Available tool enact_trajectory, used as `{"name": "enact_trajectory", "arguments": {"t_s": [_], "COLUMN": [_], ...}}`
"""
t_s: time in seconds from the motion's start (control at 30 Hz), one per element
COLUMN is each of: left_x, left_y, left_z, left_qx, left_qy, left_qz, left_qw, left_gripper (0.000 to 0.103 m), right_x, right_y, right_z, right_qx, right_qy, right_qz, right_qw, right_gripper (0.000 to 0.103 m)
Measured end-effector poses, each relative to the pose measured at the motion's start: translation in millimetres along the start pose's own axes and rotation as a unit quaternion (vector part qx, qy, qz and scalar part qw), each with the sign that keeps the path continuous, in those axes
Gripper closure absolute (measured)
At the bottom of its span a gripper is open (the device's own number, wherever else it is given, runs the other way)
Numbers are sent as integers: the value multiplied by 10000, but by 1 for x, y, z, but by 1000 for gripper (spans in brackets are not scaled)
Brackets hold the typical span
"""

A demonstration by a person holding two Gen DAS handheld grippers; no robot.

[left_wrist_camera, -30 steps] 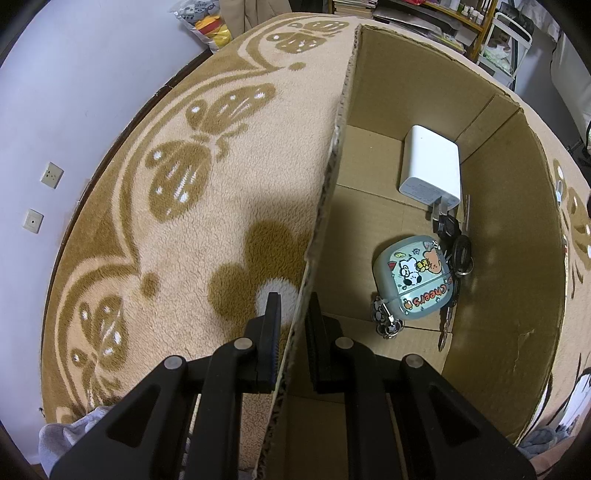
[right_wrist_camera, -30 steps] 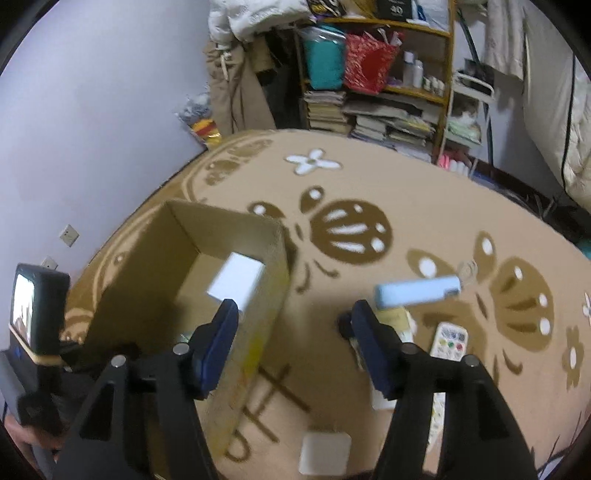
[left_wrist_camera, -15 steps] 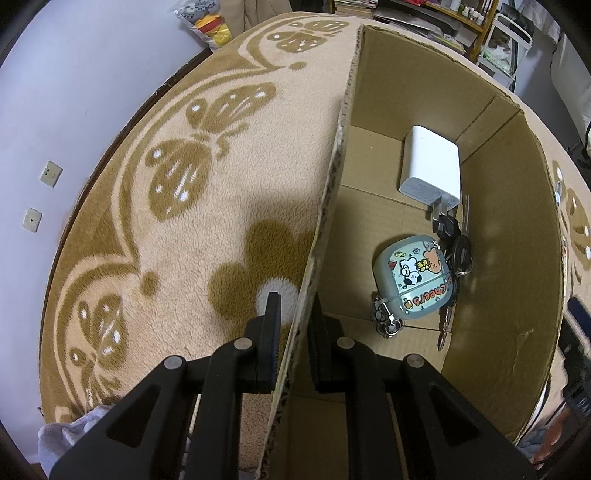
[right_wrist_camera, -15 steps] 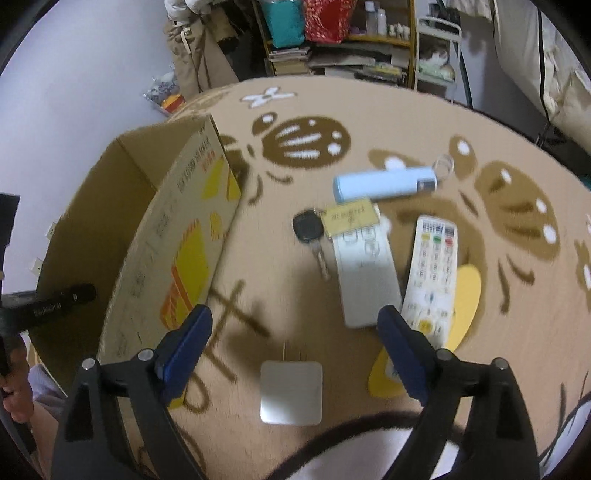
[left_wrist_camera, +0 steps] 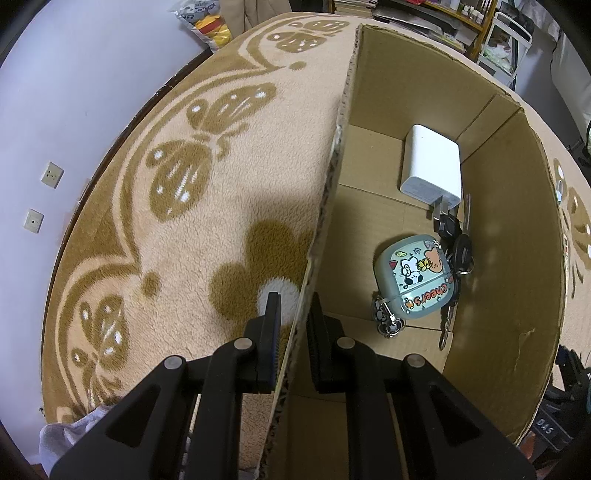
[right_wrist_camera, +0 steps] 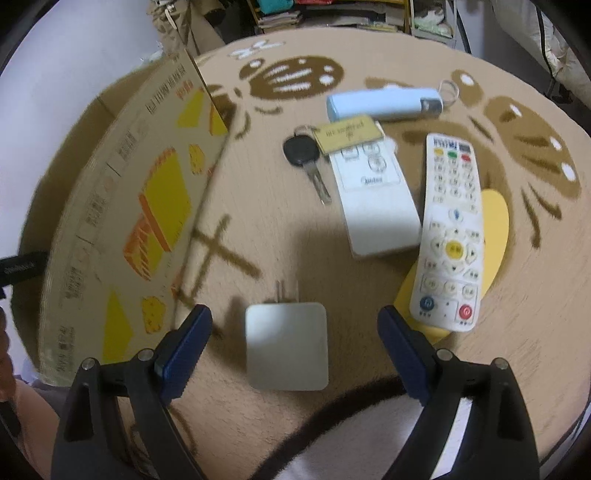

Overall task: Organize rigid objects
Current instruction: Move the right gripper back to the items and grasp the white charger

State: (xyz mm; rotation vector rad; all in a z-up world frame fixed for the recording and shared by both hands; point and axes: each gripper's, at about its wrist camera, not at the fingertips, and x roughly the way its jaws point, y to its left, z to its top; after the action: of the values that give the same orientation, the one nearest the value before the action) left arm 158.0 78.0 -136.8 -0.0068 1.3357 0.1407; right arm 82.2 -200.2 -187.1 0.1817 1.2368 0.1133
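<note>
My left gripper (left_wrist_camera: 293, 308) is shut on the left wall of the cardboard box (left_wrist_camera: 328, 192). Inside the box lie a white charger (left_wrist_camera: 432, 170), a cartoon earbud case (left_wrist_camera: 415, 278) and black keys (left_wrist_camera: 456, 243). My right gripper (right_wrist_camera: 293, 325) stands open above the rug, its fingers on either side of a white plug adapter (right_wrist_camera: 286, 349) lying flat. Beyond it lie a black key with a tan tag (right_wrist_camera: 306, 151), a white remote (right_wrist_camera: 376, 195), a second remote with coloured buttons (right_wrist_camera: 452, 232) and a light blue power bank (right_wrist_camera: 384, 103).
The box's printed outer wall (right_wrist_camera: 122, 221) stands left of the right gripper. A yellow card (right_wrist_camera: 495, 229) lies under the coloured-button remote. Shelves (right_wrist_camera: 332, 14) stand beyond the rug (left_wrist_camera: 184, 206), and a wall with sockets (left_wrist_camera: 51, 175) runs along its left edge.
The right gripper has swung away from the box, down toward the rug, and now straddles the white plug adapter. The left gripper has held still on the box wall.
</note>
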Motion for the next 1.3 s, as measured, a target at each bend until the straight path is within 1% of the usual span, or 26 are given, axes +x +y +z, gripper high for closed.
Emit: {"name": "enact_trajectory", "arguments": {"t_s": [0.1, 0.2, 0.3, 0.53, 0.7, 0.8, 0.87, 1.07, 1.13, 1.23, 1.27, 1.3], "left_x": [0, -1, -1, -1, -1, -1, -1, -1, -1, -1, -1, -1], "left_y": [-1, -1, -2, -3, -2, -2, -2, -2, -2, -2, -2, -2], "left_z": [0, 0, 0, -1, -1, -1, -1, -1, -1, -1, -1, 0], "left_qx": [15, 7, 4, 7, 5, 7, 8, 2, 8, 5, 3, 1], "left_qy": [-6, -4, -4, -1, -1, -2, -1, -2, -3, 0, -1, 0], "left_qz": [17, 10, 18, 23, 21, 22, 23, 16, 21, 22, 17, 15], "left_qw": [10000, 10000, 10000, 10000, 10000, 10000, 10000, 10000, 10000, 10000, 10000, 10000], "left_gripper": [90, 90, 89, 89, 89, 89, 89, 89, 89, 89, 89, 89], "right_x": [10, 12, 14, 22, 24, 32, 36, 39, 41, 41, 40, 38], "right_y": [-3, -2, 1, 17, 21, 28, 32, 22, 25, 31, 32, 31], "right_z": [-3, -6, -8, -19, -25, -24, -24, -20, -20, -23, -25, -29], "right_qx": [56, 47, -28, -378, -414, -422, -398, -116, -207, -253, -261, -257], "right_qy": [214, 176, 176, 218, 228, 240, 251, 197, 241, 157, 120, 94], "right_qz": [-30, -52, -27, -407, -517, -604, -611, -303, -349, -478, -535, -542], "right_qw": [9998, 9998, 9998, 9982, 9975, 9970, 9970, 9993, 9989, 9984, 9982, 9982], "right_gripper": [7, 7, 1, 0, 0, 0, 0, 0, 0, 0, 1, 5]}}
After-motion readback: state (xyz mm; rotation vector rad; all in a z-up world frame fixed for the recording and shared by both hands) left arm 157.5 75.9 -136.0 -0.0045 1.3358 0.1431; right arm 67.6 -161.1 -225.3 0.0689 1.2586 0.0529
